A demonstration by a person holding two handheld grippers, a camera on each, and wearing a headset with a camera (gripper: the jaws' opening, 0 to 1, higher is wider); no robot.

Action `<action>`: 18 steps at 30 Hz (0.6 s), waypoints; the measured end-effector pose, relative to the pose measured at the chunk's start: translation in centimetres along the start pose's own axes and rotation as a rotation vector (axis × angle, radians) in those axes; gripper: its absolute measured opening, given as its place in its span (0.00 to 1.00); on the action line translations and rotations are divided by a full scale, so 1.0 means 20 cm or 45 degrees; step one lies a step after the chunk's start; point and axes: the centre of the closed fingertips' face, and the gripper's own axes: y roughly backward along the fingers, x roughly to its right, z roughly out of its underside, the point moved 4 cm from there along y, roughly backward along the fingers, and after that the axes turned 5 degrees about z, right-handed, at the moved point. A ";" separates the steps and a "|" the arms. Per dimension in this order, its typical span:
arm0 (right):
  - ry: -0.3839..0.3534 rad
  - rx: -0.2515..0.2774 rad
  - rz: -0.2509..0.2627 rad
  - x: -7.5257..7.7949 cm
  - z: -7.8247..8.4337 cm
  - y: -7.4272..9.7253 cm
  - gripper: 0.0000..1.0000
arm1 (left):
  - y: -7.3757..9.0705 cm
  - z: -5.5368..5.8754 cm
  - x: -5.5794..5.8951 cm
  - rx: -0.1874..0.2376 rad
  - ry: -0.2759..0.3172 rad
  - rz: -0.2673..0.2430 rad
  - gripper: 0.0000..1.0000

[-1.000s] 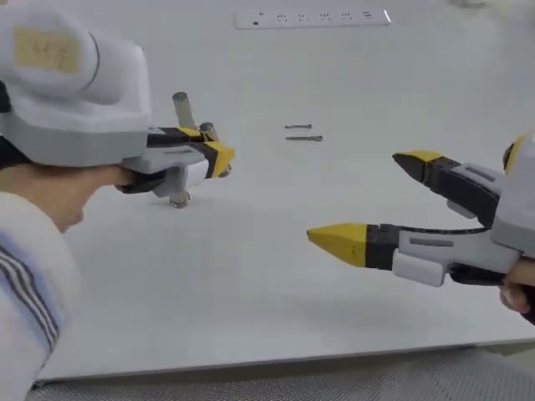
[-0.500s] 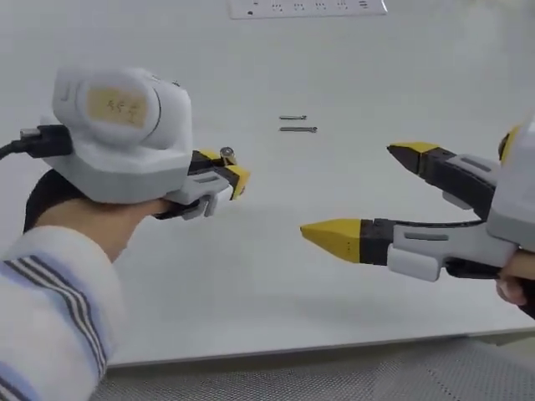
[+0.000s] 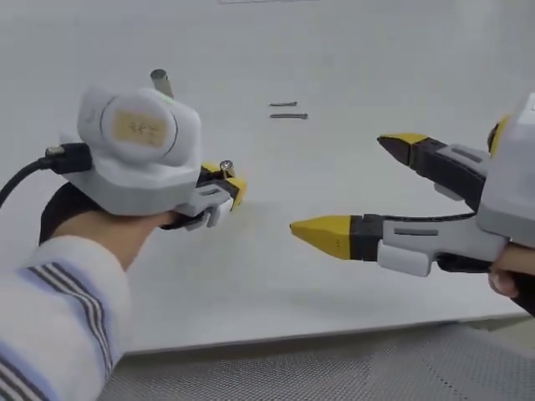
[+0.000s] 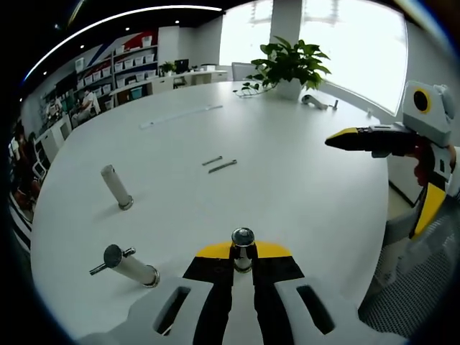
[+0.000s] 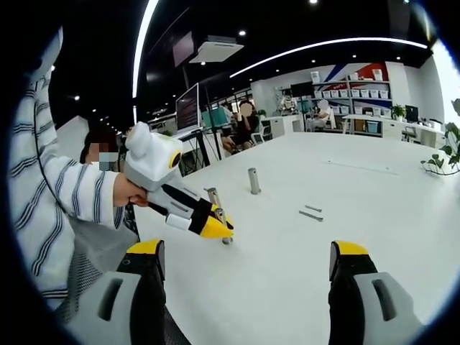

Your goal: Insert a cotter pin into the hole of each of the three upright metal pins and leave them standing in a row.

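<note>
My left gripper [image 3: 232, 185] is shut on a short metal pin [image 4: 242, 248], whose round top [image 3: 226, 167] pokes up between the yellow tips. A second metal pin [image 4: 116, 188] stands upright on the white table, seen also at the far left [image 3: 160, 82]. A third pin [image 4: 131, 266] stands nearer, with a cotter pin [image 4: 106, 260] through its head. Two loose cotter pins [image 3: 287, 110] lie side by side in the middle of the table [image 4: 219, 163]. My right gripper [image 3: 351, 185] hovers open to the right, holding nothing, its jaws wide apart [image 5: 248, 262].
The white table [image 3: 276, 267] has its front edge close to me. A potted plant [image 4: 287, 65] and a power strip [image 4: 180, 115] sit at the far side. People and shelves [image 5: 248, 118] are in the room behind.
My left gripper, shut on the pin, has moved toward me and slightly right, away from the other pins. The right gripper has stayed open in about the same place. The head camera tilted down.
</note>
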 end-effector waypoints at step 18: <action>-0.002 -0.026 -0.031 0.01 0.03 -0.01 0.93 | -0.04 0.02 0.02 0.018 0.031 -0.072 0.05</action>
